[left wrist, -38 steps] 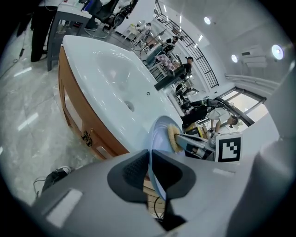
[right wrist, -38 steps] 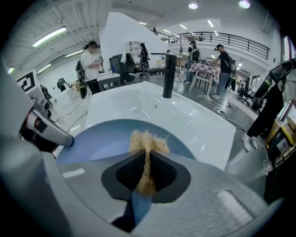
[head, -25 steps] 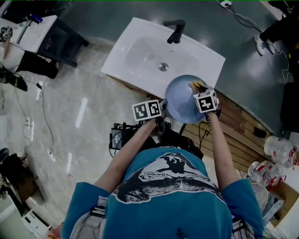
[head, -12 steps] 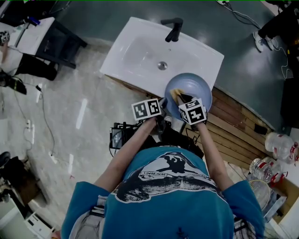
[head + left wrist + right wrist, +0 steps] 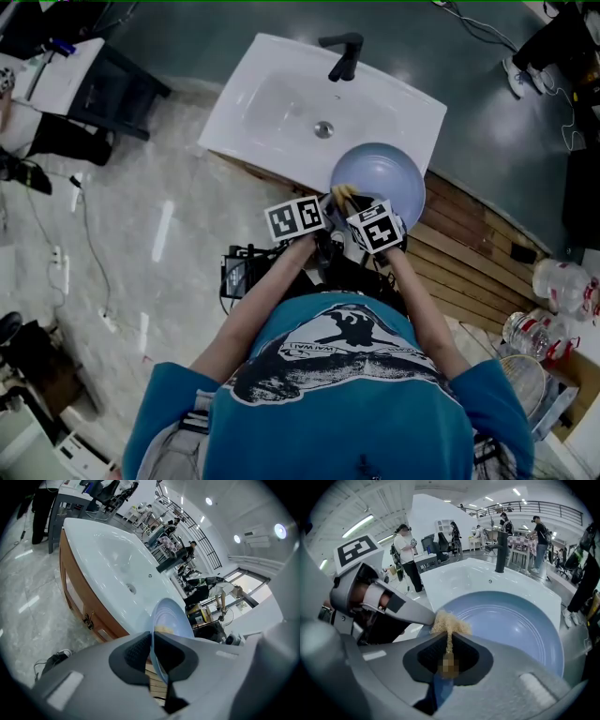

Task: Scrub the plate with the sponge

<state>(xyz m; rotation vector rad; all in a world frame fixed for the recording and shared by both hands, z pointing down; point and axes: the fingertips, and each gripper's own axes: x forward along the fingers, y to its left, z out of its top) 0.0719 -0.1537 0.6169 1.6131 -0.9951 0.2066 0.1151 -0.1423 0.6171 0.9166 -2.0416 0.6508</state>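
A pale blue plate [image 5: 384, 178] is held over the sink's front edge. My left gripper [image 5: 323, 211] is shut on its left rim; in the left gripper view the plate [image 5: 171, 618] stands edge-on between the pads. My right gripper [image 5: 352, 204] is shut on a thin tan sponge [image 5: 342, 194]. The sponge [image 5: 449, 622] presses on the plate's inner face [image 5: 511, 625] near the left rim, right beside the left gripper's finger [image 5: 401, 609]. The right gripper [image 5: 449, 644] squeezes the sponge flat, and a tuft of it spreads out above the pads.
The white sink [image 5: 281, 103] with a black faucet [image 5: 342, 54] lies behind the plate, on a wooden cabinet [image 5: 469, 272]. Plastic bottles [image 5: 553, 291] stand at the right. A black device [image 5: 239, 272] sits on the floor. People stand far off beyond the sink.
My right gripper has carried the sponge across the plate, from its right rim to its left side near the left gripper. The plate and left gripper have stayed about where they were.
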